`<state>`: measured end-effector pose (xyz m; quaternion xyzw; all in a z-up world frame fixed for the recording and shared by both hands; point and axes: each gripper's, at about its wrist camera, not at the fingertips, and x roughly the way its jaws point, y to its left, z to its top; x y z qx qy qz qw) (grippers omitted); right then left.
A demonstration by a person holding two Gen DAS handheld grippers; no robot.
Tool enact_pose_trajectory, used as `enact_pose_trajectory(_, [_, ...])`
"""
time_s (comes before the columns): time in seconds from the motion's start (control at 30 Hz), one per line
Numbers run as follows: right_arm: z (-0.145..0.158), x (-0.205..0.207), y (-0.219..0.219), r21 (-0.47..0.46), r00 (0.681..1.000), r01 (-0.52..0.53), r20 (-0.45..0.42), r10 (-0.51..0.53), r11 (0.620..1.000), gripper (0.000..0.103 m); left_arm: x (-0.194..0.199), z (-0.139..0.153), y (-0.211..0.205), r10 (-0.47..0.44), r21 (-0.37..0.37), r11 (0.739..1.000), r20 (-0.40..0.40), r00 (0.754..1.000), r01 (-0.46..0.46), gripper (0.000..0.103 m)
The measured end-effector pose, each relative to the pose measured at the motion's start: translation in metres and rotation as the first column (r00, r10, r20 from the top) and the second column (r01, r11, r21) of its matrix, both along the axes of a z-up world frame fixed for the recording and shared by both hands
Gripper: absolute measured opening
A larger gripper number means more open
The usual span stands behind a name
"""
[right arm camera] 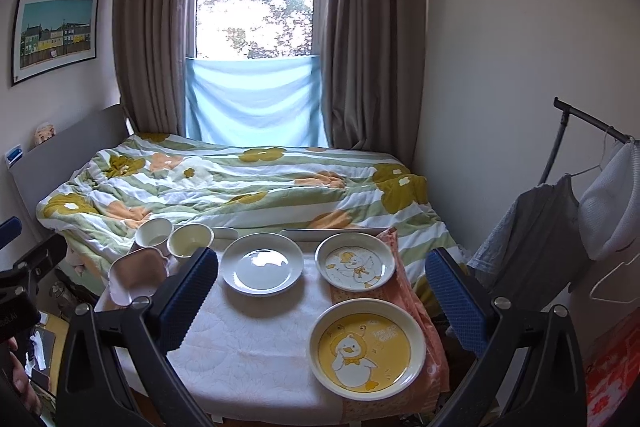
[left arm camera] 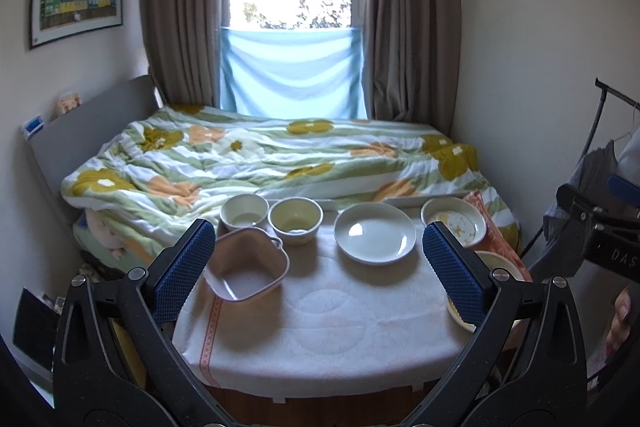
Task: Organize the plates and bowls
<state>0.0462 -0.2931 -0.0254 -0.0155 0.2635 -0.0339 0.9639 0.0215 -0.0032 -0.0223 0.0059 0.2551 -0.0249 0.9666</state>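
Note:
A small table with a white cloth (left arm camera: pixel 320 323) carries the dishes. At the back left stand a white bowl (left arm camera: pixel 244 211) and a cream bowl (left arm camera: pixel 295 219), with a pink heart-shaped bowl (left arm camera: pixel 248 271) in front of them. A plain white plate (left arm camera: pixel 374 238) lies in the middle. A white duck plate (right arm camera: pixel 355 267) lies at the back right and a yellow duck plate (right arm camera: pixel 366 351) at the front right. My left gripper (left arm camera: pixel 320 267) is open and empty above the table's near half. My right gripper (right arm camera: pixel 320 297) is open and empty above the plates.
A bed with a flowered duvet (left arm camera: pixel 260 163) stands right behind the table, below a curtained window (left arm camera: pixel 292 7). A clothes rack with hanging garments (right arm camera: pixel 568 211) stands at the right. An orange cloth (right arm camera: pixel 424 319) lies under the duck plates.

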Motion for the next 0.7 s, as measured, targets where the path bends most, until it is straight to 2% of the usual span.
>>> enact_pose_trajectory(0.17, [-0.014, 0.008, -0.029, 0.004, 0.994, 0.087, -0.071, -0.087, 0.996, 0.103, 0.036, -0.027, -0.012, -0.129, -0.025, 0.992, -0.086, 0.988, 0.127, 0.103])
enact_pose_trajectory(0.3, [-0.05, 0.01, -0.06, 0.009, 0.981, 0.127, -0.149, -0.125, 0.992, 0.103, 0.062, -0.067, -0.041, -0.197, 0.0, 0.98, -0.15, 0.969, 0.2, 0.103])
enact_pose_trajectory(0.4, [-0.084, 0.013, -0.087, 0.081, 0.967, 0.116, -0.235, -0.094, 0.99, 0.103, 0.08, -0.099, -0.065, -0.222, -0.035, 0.975, -0.237, 0.946, 0.22, 0.103])
enact_pose_trajectory(0.5, [-0.123, 0.019, -0.115, 0.137, 0.949, 0.116, -0.309, -0.069, 0.984, 0.102, 0.101, -0.139, -0.092, -0.271, -0.099, 0.963, -0.342, 0.9, 0.252, 0.103])
enact_pose_trajectory(0.53, [-0.132, 0.022, -0.122, 0.148, 0.943, 0.119, -0.327, -0.065, 0.982, 0.099, 0.104, -0.151, -0.098, -0.276, -0.105, 0.961, -0.364, 0.89, 0.255, 0.103])
enact_pose_trajectory(0.7, [-0.199, 0.039, -0.162, 0.278, 0.895, 0.109, -0.445, 0.027, 0.954, 0.068, 0.127, -0.212, -0.141, -0.323, -0.15, 0.946, -0.471, 0.821, 0.286, 0.102])
